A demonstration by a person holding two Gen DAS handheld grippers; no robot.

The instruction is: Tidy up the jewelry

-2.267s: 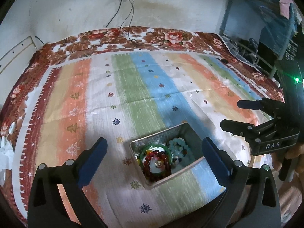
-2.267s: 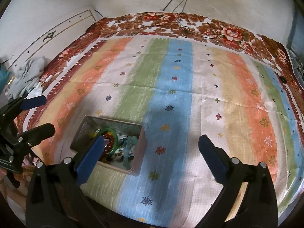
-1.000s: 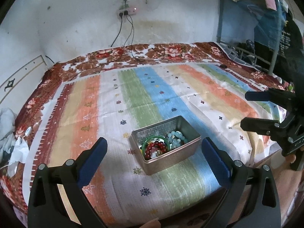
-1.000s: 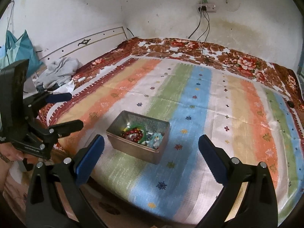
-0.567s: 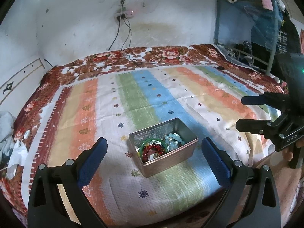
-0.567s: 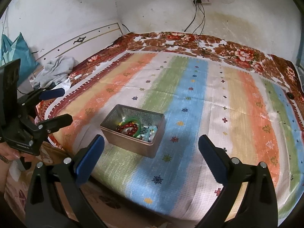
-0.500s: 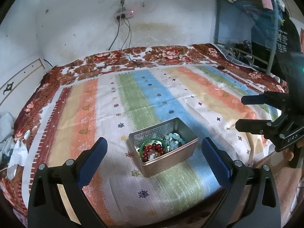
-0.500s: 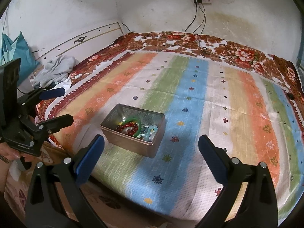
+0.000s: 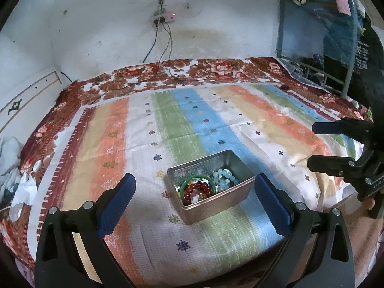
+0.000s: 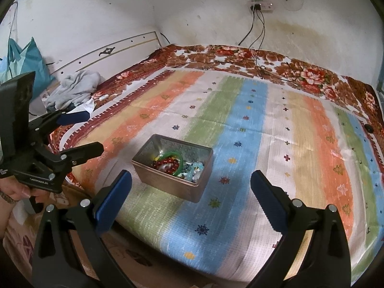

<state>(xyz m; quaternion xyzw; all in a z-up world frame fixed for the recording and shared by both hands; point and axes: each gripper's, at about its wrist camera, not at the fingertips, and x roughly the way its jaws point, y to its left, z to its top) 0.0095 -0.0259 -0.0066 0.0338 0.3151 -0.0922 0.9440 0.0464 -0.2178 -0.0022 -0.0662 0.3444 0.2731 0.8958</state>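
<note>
A shiny metal tin (image 9: 217,200) sits on a striped cloth (image 9: 182,124) that covers a bed, low and near the middle of the left wrist picture. In the right wrist picture the same tin (image 10: 176,182) sits a little left of the middle. The tin has no lid on it. Inside it are a green bangle (image 9: 192,180), a string of red beads (image 9: 198,189) and some pale blue beads (image 9: 224,178), all piled together and touching. The left gripper (image 9: 195,198) fills the bottom of its own picture, with its two blue pads (image 9: 117,202) spread wide apart and nothing between them. The tin lies on the cloth beyond the tips, and neither pad touches it. The right gripper (image 10: 190,195) is at the bottom of its own picture, also spread wide and holding nothing, with the tin just past its left pad. In the left wrist picture the right gripper (image 9: 320,144) shows at the right edge, up over the cloth's edge. In the right wrist picture the left gripper (image 10: 81,134) shows at the left edge, held by a hand (image 10: 18,193). A flowered blanket (image 10: 240,57) lies under the striped cloth at the top. A power strip (image 10: 260,6) hangs on the white wall with black cords going down. Grey clothes (image 10: 74,88) are heaped at the left by the headboard.
</note>
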